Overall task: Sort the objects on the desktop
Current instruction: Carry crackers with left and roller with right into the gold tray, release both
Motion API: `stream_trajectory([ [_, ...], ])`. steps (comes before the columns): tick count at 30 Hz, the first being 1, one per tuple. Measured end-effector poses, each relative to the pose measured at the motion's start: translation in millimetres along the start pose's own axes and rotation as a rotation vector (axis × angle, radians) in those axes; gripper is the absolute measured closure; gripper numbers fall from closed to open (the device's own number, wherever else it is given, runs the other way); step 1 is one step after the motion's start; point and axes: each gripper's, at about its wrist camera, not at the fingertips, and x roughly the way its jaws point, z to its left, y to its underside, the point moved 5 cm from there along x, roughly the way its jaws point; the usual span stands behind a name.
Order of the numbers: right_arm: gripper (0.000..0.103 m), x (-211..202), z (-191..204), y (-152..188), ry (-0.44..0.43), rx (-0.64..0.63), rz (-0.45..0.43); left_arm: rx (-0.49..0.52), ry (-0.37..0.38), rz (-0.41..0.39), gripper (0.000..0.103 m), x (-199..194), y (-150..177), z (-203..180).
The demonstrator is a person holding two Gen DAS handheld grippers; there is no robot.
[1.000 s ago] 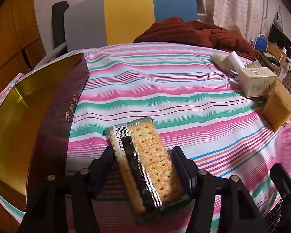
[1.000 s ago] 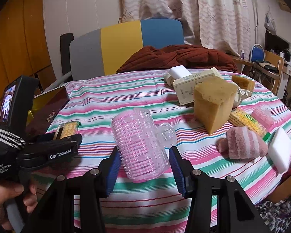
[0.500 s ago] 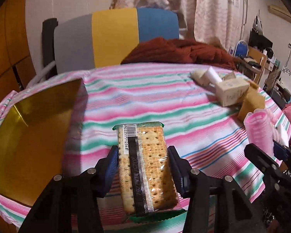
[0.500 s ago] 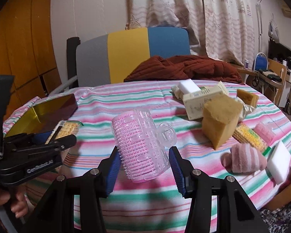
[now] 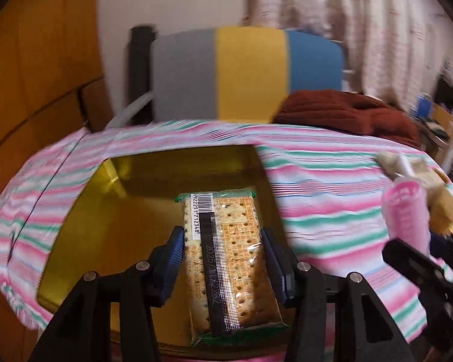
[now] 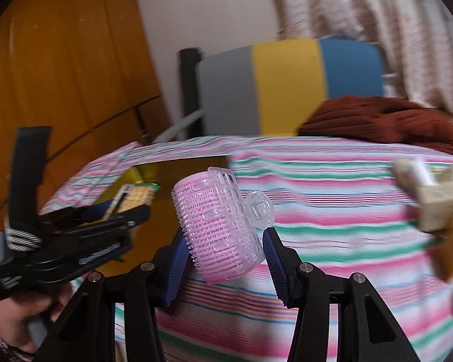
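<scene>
Holding a cracker pack [image 5: 226, 259] above the empty gold box [image 5: 136, 211], the left gripper [image 5: 223, 256] hasn't dropped it; the right gripper [image 6: 223, 247] clamps a pink hair roller [image 6: 220, 223]. Other items wait on the tabletop [image 6: 332, 211].

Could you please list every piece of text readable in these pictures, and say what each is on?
"6922251712348": barcode label on the cracker pack.
"2025/11/22B2": black seam strip of that pack.
Orange print on its wrapper: too small to read.
Lettering on the left gripper body: blurred, unreadable.
Beige box: blurred.
</scene>
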Motion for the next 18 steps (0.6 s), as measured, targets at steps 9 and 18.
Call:
stream_trajectory([
  [9, 0.040, 81, 47, -2, -0.076, -0.065, 0.122, -0.055, -0.187, 0.115, 0.050, 48, 11, 61],
  [18, 0.025, 53, 31, -2, -0.105, 0.024, 0.031, -0.097, -0.239, 0.168, 0.051, 47, 26, 75],
])
